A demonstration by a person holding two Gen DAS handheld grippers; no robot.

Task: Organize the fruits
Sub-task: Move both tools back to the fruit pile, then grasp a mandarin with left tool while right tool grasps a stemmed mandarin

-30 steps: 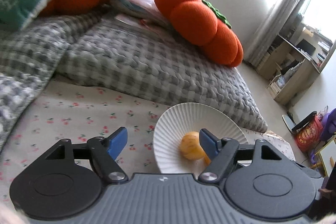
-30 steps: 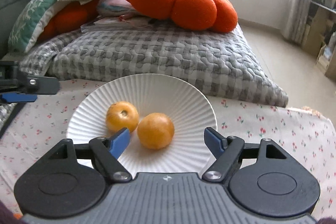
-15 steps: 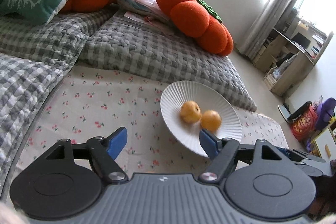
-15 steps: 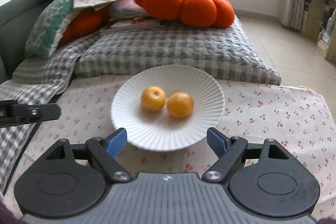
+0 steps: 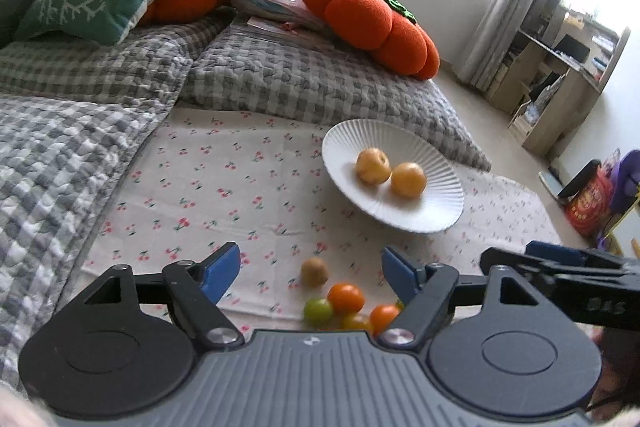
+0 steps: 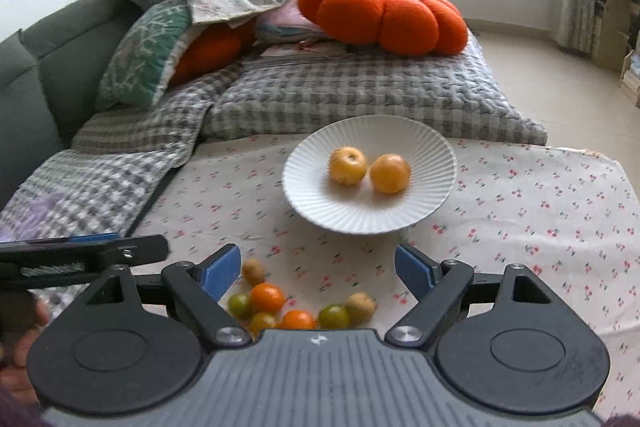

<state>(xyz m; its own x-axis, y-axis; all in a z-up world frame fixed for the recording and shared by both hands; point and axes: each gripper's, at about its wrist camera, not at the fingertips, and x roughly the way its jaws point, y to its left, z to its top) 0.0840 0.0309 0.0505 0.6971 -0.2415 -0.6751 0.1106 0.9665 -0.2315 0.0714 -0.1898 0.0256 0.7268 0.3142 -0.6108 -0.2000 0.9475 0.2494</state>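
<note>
We are holding both grippers above the near edge of a cherry-print cloth (image 6: 520, 203), with bare cloth lying open between a white ribbed plate (image 6: 360, 215) carrying two yellow fruits (image 6: 348, 165) and a cluster of small fruits (image 6: 280, 307) at that edge. Our left gripper (image 5: 310, 271) and right gripper (image 6: 318, 269) are both spreading their blue fingers wide, gripping and touching nothing.

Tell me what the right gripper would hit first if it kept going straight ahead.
Probably the white ribbed plate holding two yellow-orange fruits, dead ahead of the open right gripper. Depth is unclear; the small loose fruits lie below its line.
</note>
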